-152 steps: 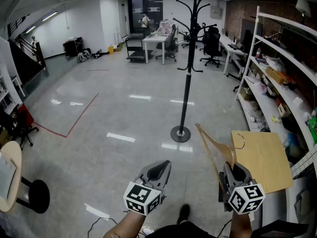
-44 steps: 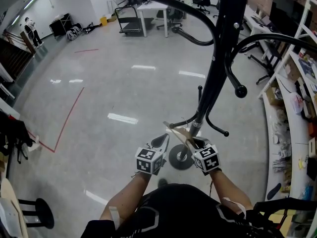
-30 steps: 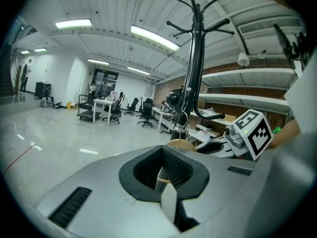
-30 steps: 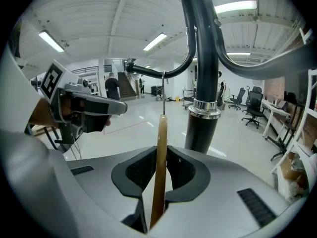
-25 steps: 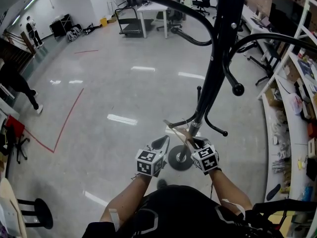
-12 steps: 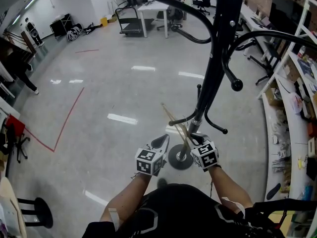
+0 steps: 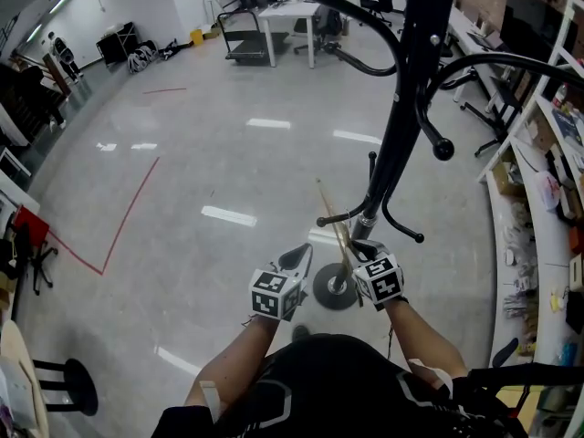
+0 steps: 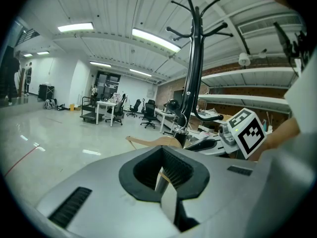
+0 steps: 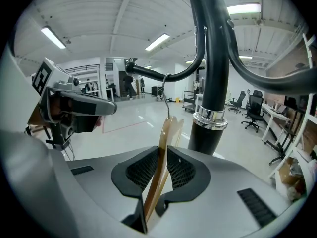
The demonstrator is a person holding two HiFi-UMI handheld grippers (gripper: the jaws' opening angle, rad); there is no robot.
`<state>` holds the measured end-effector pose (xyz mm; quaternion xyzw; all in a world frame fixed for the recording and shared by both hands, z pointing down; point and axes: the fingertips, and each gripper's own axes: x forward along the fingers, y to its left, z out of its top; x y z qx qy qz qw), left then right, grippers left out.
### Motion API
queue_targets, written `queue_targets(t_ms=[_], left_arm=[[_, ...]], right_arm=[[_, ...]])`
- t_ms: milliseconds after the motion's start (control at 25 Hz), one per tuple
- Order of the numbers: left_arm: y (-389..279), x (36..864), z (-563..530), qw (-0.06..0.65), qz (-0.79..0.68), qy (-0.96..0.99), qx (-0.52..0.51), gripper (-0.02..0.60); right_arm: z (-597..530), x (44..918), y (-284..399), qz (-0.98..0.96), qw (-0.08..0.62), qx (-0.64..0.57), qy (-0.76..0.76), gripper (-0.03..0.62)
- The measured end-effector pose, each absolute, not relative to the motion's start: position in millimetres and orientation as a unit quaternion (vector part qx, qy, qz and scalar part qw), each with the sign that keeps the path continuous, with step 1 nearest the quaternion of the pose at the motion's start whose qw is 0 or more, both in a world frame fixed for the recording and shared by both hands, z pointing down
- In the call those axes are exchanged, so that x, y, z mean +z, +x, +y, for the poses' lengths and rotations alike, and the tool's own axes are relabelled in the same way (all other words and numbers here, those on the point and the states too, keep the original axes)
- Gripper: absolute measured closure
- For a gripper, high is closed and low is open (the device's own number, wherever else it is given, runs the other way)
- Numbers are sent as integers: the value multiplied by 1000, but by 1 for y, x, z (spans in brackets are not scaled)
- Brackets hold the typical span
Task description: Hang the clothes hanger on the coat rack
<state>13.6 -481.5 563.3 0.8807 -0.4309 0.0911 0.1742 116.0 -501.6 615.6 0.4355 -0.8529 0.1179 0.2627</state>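
Clothes hanger and rack stand close. The left gripper, jaws together on nothing, should probably keep clear while the right gripper, clamped on the wood, lifts the wire hook over a curved arm of the coat rack. Slim pale wood, it stands upright beside the pole.

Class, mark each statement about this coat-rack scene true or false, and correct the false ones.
1. The right gripper clamps the light wooden clothes hanger in its jaws. True.
2. The left gripper also grips the hanger. False: its jaws hold nothing.
3. The black metal coat rack lies toppled over. False: it stands upright on its round base.
4. A red line marks the grey floor. True.
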Motion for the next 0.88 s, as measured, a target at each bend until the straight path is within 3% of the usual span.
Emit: queue_targets(t_ms=[560,880], left_arm=[[25,567,-470,178,-420,885,90,581],[26,553,-461,177,-430,883,66,581]], right_arm=[[-488,608,126,-851,262,112,441,536],[-465,553,136,-868,205,93,443,536]])
